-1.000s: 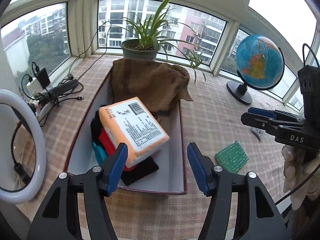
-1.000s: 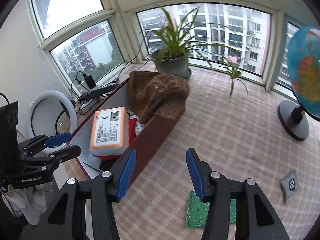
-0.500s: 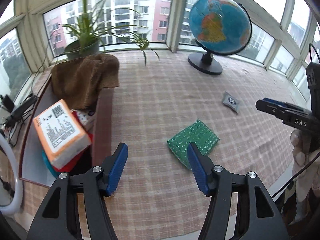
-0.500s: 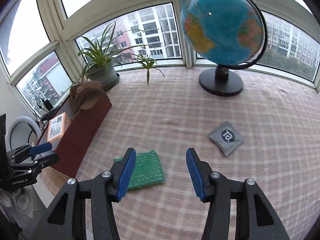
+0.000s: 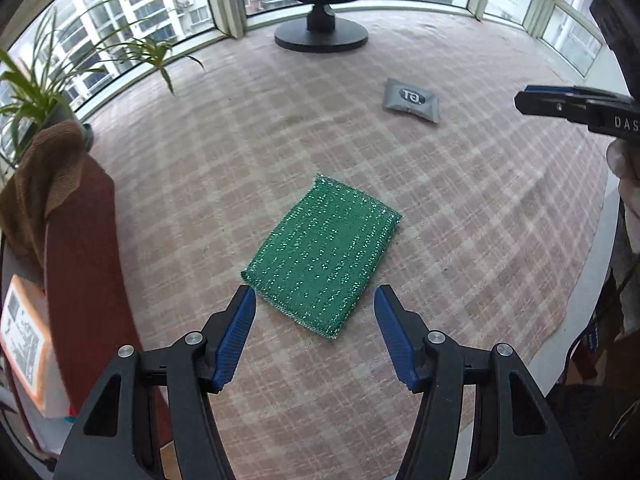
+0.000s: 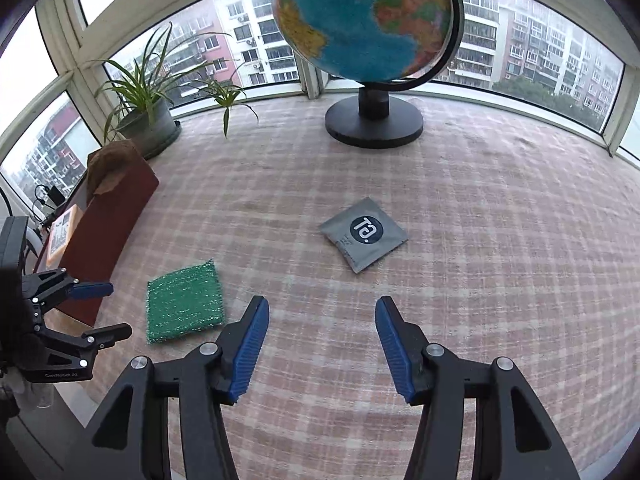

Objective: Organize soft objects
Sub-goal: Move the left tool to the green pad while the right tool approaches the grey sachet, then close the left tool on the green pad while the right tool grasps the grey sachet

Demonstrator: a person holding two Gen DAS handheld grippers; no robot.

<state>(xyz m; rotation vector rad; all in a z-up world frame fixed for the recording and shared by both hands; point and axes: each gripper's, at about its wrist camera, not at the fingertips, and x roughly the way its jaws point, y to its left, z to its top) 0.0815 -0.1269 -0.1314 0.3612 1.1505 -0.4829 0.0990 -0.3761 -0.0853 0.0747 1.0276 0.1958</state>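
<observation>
the left tongs (image 5: 315, 300) stand wide and empty, pointing steeply down at the green scrubbing pad (image 5: 322, 254); the pad lies flat on the checked tabletop (image 5: 460, 208), its near edge just ahead of the blue tips, its long axis running diagonally from near-left to far-right, so it sits askew to the jaws; the right tongs (image 6: 320, 312) are also apart with nothing between them, their jaws having just opened a little; they face the grey pouch (image 6: 363, 233), which lies further ahead on the cloth; the pad is off to their left; the left hand looks nearer the pad, the right nearer the pouch; the brown box (image 5: 86, 264) waits at far left.
</observation>
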